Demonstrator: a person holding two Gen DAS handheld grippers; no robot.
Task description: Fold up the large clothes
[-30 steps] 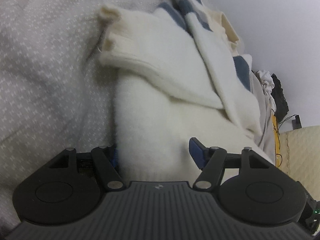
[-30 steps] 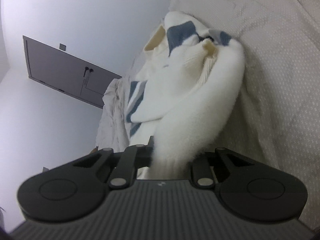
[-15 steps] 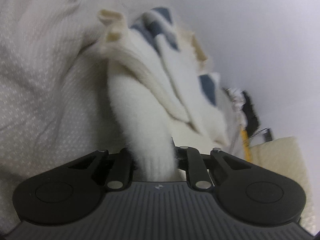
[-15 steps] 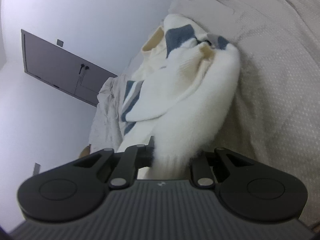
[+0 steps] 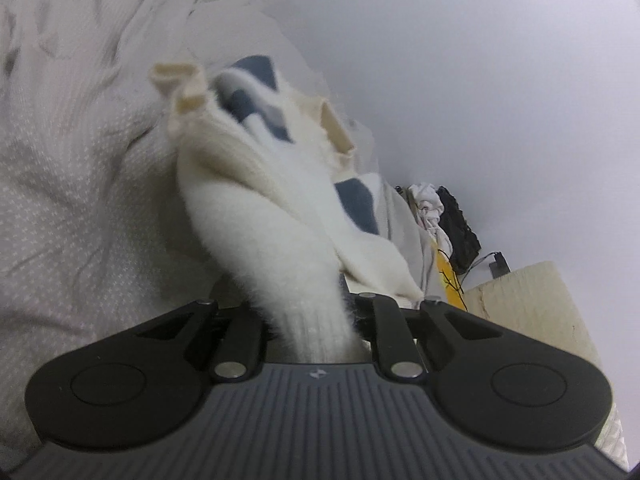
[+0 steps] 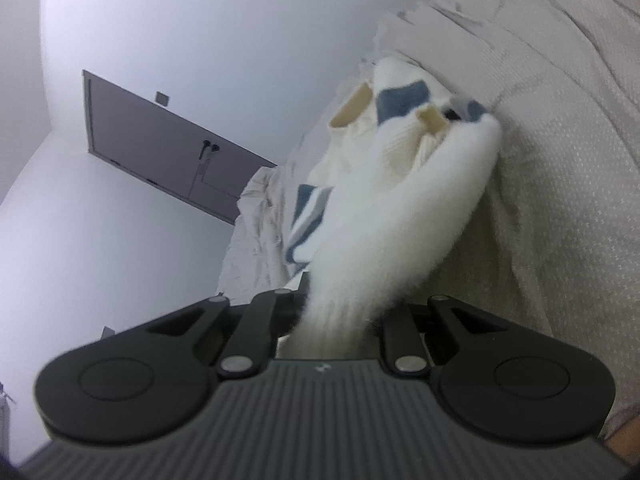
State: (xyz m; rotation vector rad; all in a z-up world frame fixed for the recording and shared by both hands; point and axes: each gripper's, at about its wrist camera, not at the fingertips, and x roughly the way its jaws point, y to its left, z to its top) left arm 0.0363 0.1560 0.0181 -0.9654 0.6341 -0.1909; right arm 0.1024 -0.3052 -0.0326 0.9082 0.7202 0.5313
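A fluffy white sweater (image 5: 276, 220) with blue-grey stripes and cream ribbed cuffs lies partly folded on a beige dotted bedspread (image 5: 72, 200). My left gripper (image 5: 310, 320) is shut on the sweater's fuzzy hem, which bunches between the jaws and stretches away taut. In the right wrist view the same sweater (image 6: 384, 232) rises from my right gripper (image 6: 340, 320), which is also shut on a bunch of its hem. Both sets of fingertips are hidden in the fabric.
The bedspread (image 6: 560, 160) fills the right of the right wrist view. A grey door (image 6: 168, 148) stands in the white wall. In the left wrist view a heap of white and black clothes (image 5: 444, 216) lies beyond the sweater, beside a cream quilted surface (image 5: 528, 312).
The left gripper went from open around the hem to shut on it, then lifted, pulling the fabric into a taut bunch. The right gripper kept its grip and shifted a little with the sweater.
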